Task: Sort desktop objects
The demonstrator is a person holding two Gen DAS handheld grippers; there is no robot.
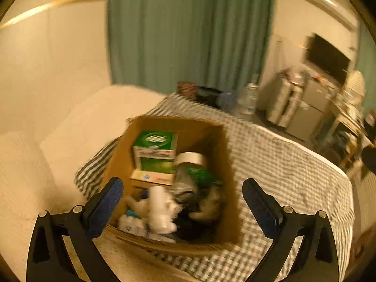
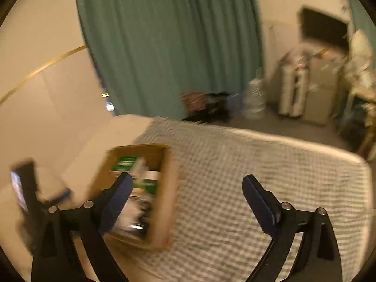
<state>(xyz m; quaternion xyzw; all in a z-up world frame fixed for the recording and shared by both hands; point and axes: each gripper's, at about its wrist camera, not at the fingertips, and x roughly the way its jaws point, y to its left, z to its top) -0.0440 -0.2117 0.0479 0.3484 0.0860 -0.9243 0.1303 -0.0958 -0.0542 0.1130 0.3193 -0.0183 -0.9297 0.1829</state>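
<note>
An open cardboard box (image 1: 211, 141) sits on a checked cloth (image 1: 293, 176). Inside lie a green and white carton (image 1: 154, 152), a roll of white tape (image 1: 190, 158), a white bottle (image 1: 161, 208), a clear bag with green print (image 1: 197, 176) and dark clutter. My left gripper (image 1: 182, 203) is open and empty, hovering over the box's near edge. In the right wrist view the box (image 2: 168, 188) is blurred at lower left. My right gripper (image 2: 187, 201) is open and empty above the cloth (image 2: 258, 159), to the right of the box.
A white pillow (image 1: 98, 122) lies left of the box. A green curtain (image 1: 188, 30) hangs behind. A water jug (image 1: 249, 96), dark bags (image 1: 206, 94), a cabinet (image 1: 310, 108) and a wall screen (image 1: 329, 56) stand beyond the far edge of the cloth.
</note>
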